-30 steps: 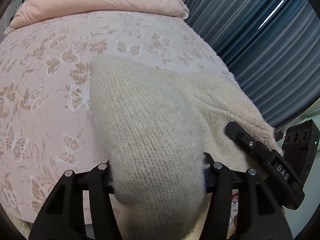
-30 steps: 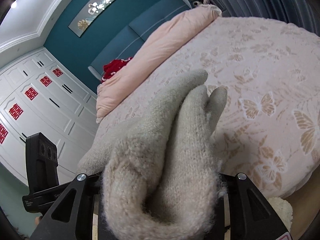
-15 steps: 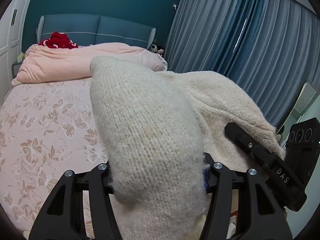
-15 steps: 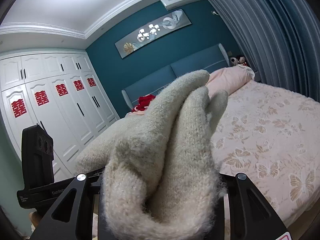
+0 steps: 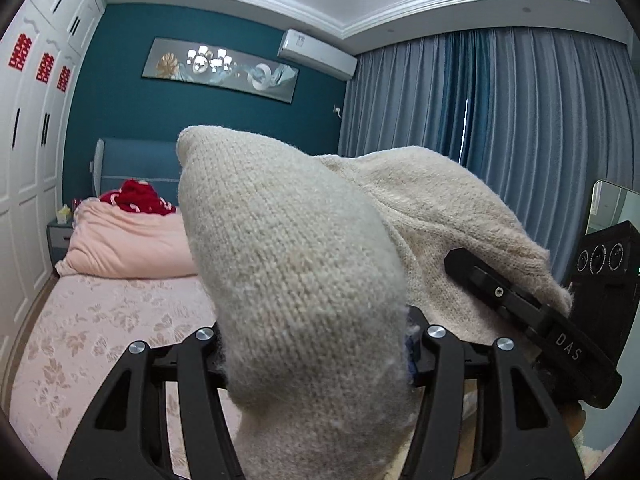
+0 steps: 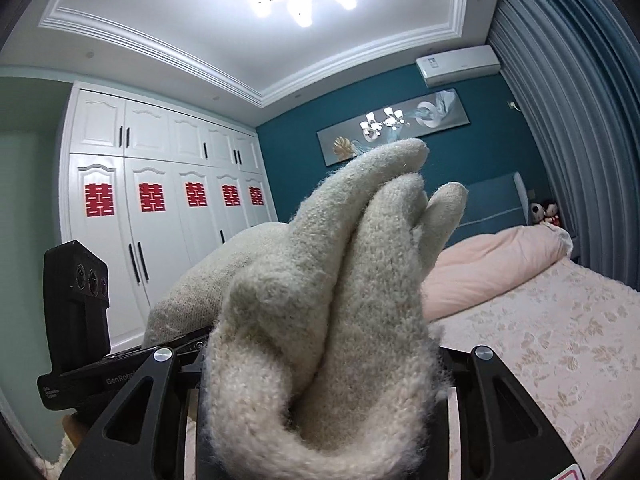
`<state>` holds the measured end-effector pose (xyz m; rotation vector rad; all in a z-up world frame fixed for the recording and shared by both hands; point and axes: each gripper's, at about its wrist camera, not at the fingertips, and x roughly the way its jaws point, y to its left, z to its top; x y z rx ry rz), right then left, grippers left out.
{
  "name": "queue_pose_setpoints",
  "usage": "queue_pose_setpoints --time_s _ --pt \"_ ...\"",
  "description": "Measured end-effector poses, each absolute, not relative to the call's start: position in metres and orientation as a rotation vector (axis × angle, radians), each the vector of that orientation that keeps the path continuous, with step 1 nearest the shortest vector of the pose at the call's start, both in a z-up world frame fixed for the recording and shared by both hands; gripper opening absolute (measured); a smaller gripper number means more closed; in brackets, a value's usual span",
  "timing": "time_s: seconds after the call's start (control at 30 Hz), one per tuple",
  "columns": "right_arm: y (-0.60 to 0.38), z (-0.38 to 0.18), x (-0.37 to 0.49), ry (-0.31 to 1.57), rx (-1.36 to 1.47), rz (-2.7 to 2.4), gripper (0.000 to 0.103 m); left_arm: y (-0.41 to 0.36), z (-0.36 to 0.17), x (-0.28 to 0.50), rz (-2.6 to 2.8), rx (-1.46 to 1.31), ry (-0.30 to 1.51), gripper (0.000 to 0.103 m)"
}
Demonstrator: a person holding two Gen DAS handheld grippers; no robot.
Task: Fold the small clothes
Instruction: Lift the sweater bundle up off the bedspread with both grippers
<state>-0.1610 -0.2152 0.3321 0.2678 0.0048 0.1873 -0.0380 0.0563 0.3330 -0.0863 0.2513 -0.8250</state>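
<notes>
A cream knitted sweater (image 5: 296, 264) hangs between both grippers, held up in the air in front of the bed. My left gripper (image 5: 314, 340) is shut on one bunched part of it; the knit fills the middle of the left wrist view and hides the fingertips. My right gripper (image 6: 320, 364) is shut on another bunched, folded part of the sweater (image 6: 340, 280). The right gripper (image 5: 560, 328) also shows at the right of the left wrist view, under the sweater. The left gripper (image 6: 80, 320) also shows at the left of the right wrist view.
The bed (image 5: 100, 328) with a pink butterfly-print sheet lies below and ahead. A pink duvet (image 5: 128, 240) and a red item (image 5: 136, 198) lie by the blue headboard. White wardrobes (image 6: 160, 208) stand at the left, grey-blue curtains (image 5: 500, 120) at the right.
Both grippers have lifted and tilted upward with the sweater; the views swung from the bed surface up to the wall and ceiling. The grips on the sweater are unchanged.
</notes>
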Motion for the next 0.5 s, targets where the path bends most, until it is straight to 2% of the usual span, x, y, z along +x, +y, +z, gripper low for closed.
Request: queue_pose_setpoints --time_s 0.5 --pt "-0.155 0.377 -0.143 -0.115 0.228 0.327 0.036 0.124 0.370 -0.035 -0.731 -0.081 0.033 0.057"
